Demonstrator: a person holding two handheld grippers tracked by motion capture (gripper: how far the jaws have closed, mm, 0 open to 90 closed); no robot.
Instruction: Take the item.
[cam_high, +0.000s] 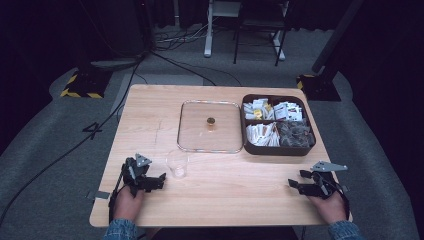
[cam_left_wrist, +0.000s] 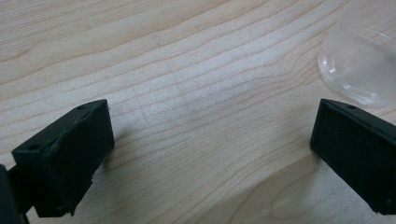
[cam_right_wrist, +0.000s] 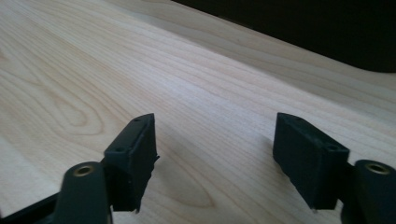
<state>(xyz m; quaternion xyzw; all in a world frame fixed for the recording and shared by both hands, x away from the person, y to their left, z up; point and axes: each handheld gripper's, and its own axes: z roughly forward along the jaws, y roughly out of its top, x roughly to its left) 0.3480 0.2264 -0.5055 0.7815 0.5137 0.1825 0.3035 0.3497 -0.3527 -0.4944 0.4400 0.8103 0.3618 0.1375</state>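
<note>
My left gripper (cam_high: 161, 179) rests low over the table near the front left, open, with bare wood between its jaws (cam_left_wrist: 212, 140). A clear plastic cup (cam_high: 177, 163) stands just right of it; its rim shows at the upper right of the left gripper view (cam_left_wrist: 359, 70). My right gripper (cam_high: 294, 184) sits near the front right corner, open and holding nothing (cam_right_wrist: 215, 144). A clear lid with a small brown knob (cam_high: 210, 121) lies flat on the table (cam_high: 150, 115) at the middle back. Beside it is a dark divided box (cam_high: 278, 148) holding several packets.
The table's front edge runs just below both hands. Black cables cross the grey floor at the back left. A yellow-and-black stand base (cam_high: 82, 86) sits left of the table and another (cam_high: 312, 82) at the right. White desk legs (cam_high: 209, 30) stand behind.
</note>
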